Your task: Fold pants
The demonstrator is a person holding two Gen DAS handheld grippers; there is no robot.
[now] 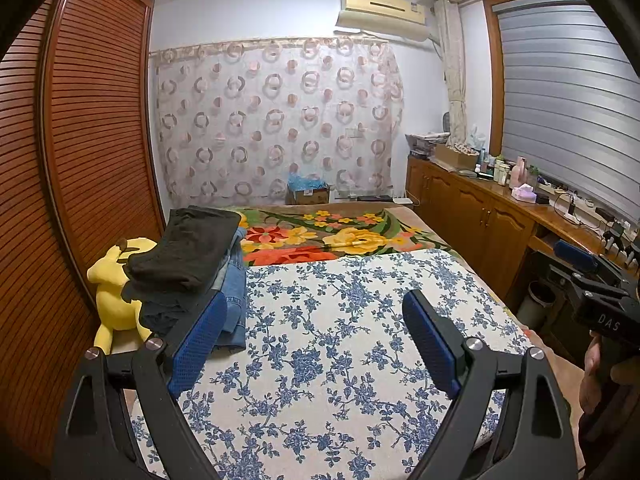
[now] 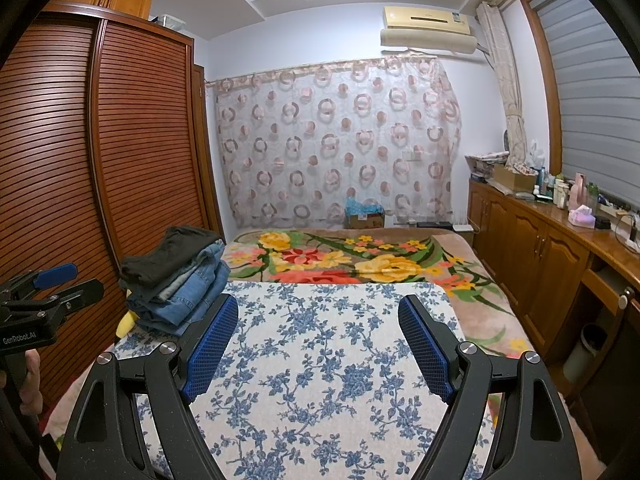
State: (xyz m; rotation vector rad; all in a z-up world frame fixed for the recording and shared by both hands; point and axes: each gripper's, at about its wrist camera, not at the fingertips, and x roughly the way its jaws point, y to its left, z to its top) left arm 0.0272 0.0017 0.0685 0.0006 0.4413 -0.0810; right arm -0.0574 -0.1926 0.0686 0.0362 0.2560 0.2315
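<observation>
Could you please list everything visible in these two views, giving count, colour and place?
Folded pants stack: one pile, dark pair atop blue jeans, left edge of the bed.
Floral board: one, white with blue flowers, on the bed beneath both grippers.
Flowered blanket: one, yellow, red and green, far half of the bed.
Plush toy: one, yellow, beside the stack by the wardrobe.
Wardrobe: one, brown slatted doors, left wall.
Curtain: one, sheer with pink rings, far wall.
Air conditioner: one, cream, above the curtain.
Cabinets: brown wood row, right wall, cluttered top.
Left gripper: black, blue pads, open, empty.
Right gripper: same, open, empty.
</observation>
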